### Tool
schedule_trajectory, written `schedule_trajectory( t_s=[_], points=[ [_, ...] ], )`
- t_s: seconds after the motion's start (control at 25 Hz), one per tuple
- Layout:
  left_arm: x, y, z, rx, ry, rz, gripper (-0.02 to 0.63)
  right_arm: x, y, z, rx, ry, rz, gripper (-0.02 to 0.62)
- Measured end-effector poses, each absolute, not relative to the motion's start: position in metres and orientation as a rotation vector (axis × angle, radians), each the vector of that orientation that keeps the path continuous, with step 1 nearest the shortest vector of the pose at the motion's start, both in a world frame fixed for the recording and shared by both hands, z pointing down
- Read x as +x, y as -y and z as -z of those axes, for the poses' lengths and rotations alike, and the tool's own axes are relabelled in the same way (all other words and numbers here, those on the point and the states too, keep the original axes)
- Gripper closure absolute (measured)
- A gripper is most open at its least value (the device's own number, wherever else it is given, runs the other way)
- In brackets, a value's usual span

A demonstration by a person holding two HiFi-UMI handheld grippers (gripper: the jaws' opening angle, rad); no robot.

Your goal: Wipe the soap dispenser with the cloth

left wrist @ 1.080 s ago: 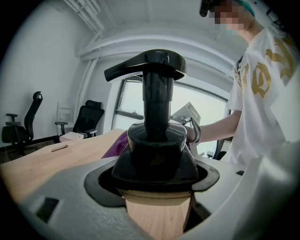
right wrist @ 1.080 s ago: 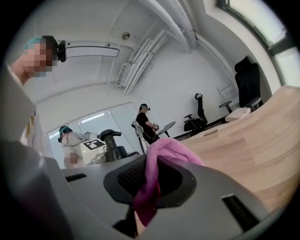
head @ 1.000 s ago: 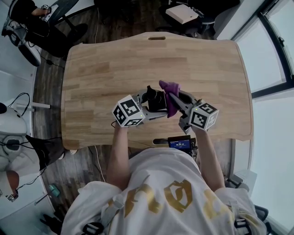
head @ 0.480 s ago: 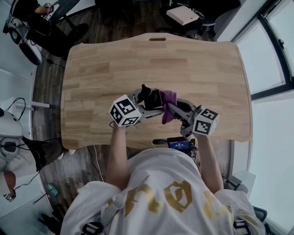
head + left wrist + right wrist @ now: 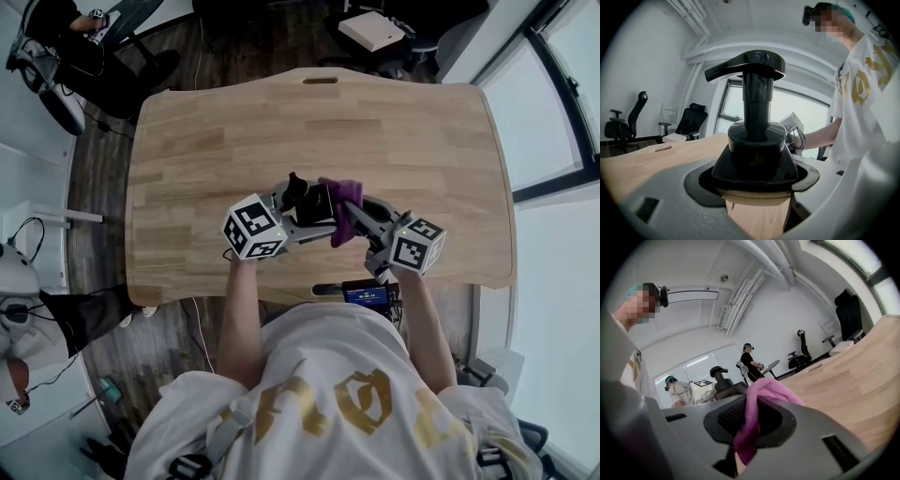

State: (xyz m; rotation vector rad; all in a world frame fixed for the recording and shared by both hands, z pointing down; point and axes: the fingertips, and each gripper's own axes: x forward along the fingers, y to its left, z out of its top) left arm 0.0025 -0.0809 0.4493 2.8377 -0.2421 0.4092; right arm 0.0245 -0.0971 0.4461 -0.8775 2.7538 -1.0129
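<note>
While our left gripper (image 5: 754, 197) clamps the black soap dispenser (image 5: 757, 136) over the wooden table (image 5: 422, 131), our right gripper (image 5: 747, 446) pinches the purple cloth (image 5: 761, 392) just beside it.

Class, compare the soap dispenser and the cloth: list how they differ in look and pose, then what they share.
The soap dispenser is black, hard and glossy; the cloth is purple and soft. The dispenser juts stiffly from the left tongs; the cloth hangs bunched in the right tongs. Both are clamped in tongs over the wooden table.
</note>
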Motion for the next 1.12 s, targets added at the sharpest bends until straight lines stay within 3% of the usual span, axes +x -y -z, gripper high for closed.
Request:
schedule_trajectory(
  t_s=[0.56, 1.12],
  points=[
    [-0.002, 0.086, -0.420, 2.821, 0.226, -0.157, 0.244, 0.032, 0.116, -0.450, -0.909, -2.571, 1.099, 0.545],
    [-0.004, 0.092, -0.406, 2.794, 0.216, -0.028, 0.244, -0.008, 0.084, -0.456, -0.712, -2.830, 1.000, 0.545]
  ],
)
